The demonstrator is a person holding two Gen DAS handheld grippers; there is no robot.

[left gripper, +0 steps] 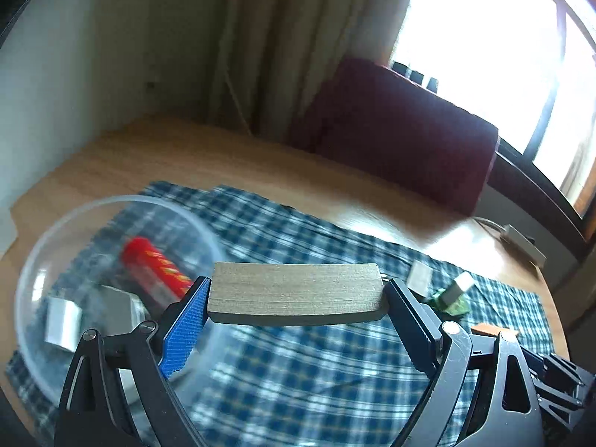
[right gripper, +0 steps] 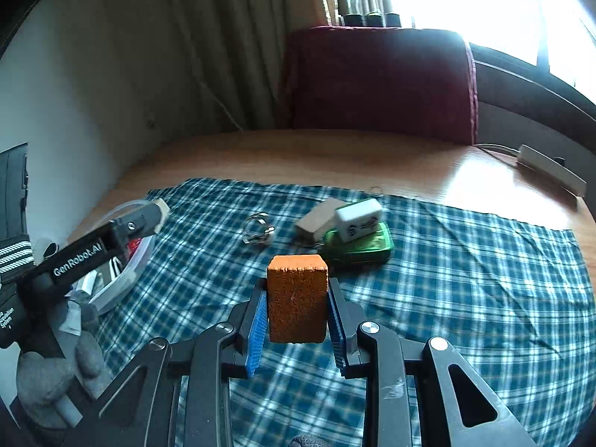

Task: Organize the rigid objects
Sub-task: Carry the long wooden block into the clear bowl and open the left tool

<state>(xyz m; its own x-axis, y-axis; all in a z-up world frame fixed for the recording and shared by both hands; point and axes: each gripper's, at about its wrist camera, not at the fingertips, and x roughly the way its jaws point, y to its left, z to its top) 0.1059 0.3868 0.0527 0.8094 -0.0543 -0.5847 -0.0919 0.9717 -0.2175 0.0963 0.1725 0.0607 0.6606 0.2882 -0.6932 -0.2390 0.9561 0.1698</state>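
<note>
Both grippers are loaded at once over a blue plaid cloth [right gripper: 447, 279] on a wooden table [right gripper: 298, 156]. The left gripper [left gripper: 296, 294] clamps a long pale wooden block [left gripper: 296, 292] by its ends, held just right of a clear plastic bowl [left gripper: 48, 246] at its 9 o'clock. The right gripper [right gripper: 298, 309] pinches an orange block [right gripper: 297, 298] upright between its blue pads [right gripper: 258, 331].

The sorting looks roughly half done: the bowl already holds a red cylinder [left gripper: 156, 266] and two silvery blocks [left gripper: 61, 320], while two blocks are in transit. Left on the cloth at the right gripper's 12 to 1 o'clock are a white tile [right gripper: 358, 218] on a green tin [right gripper: 359, 247], a tan block [right gripper: 316, 219] and a metal ring [right gripper: 257, 231].

Only the left view looks into the bowl; only the right shows the ring, the gloved hand [right gripper: 56, 368] and the left gripper over the bowl's rim.
</note>
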